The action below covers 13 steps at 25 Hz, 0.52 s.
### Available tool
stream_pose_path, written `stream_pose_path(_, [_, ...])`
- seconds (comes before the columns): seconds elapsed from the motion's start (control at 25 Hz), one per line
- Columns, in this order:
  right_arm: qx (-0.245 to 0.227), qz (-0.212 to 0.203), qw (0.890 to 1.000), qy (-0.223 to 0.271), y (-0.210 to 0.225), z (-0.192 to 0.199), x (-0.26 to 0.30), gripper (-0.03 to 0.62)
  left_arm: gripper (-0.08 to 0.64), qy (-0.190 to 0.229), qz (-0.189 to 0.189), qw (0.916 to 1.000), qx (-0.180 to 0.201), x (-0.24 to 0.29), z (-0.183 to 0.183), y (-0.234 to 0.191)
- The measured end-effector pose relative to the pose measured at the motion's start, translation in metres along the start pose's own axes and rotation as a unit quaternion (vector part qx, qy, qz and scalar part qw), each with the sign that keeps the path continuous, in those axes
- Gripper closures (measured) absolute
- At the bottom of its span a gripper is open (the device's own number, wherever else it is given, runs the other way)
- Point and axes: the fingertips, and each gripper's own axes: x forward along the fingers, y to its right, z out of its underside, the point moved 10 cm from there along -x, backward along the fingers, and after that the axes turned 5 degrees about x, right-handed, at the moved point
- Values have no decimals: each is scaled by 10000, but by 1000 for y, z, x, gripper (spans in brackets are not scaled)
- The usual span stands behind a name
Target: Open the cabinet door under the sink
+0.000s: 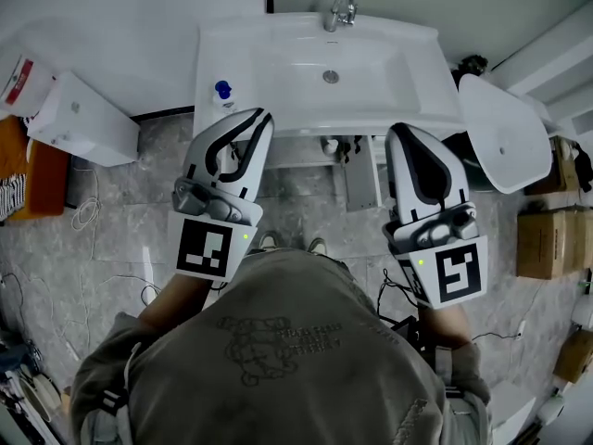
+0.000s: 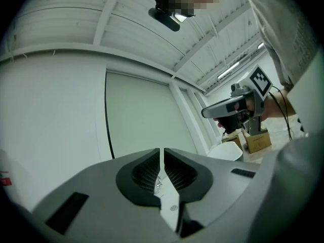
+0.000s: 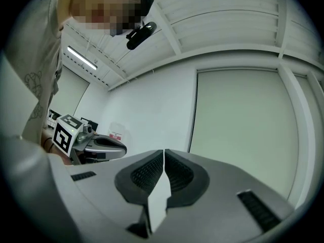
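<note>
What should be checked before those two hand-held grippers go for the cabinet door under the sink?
1. Left gripper empty: ok. Its jaws are together with nothing between them.
2. Right gripper empty: ok. Its jaws are together with nothing between them.
3. Jaws apart, ready to take a door edge or handle: not ok. Both are shut.
4. Grippers aimed at the cabinet: not ok. Both gripper views show only wall and ceiling.
5. Door's state and handle found: cannot tell. The sink hides most of the cabinet in the head view.
</note>
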Motion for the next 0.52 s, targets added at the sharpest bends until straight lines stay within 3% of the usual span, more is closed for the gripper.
stream_pose_path(0.28, [-3,-74,9999,133,-4,0,7,561,525,33,-164,9998,-121,-1,0,-6])
stream_pose_path(0.52, [-26,-43,10000,63,-3,-1,14,562,525,-62,-269,9996,33,2,3,-16])
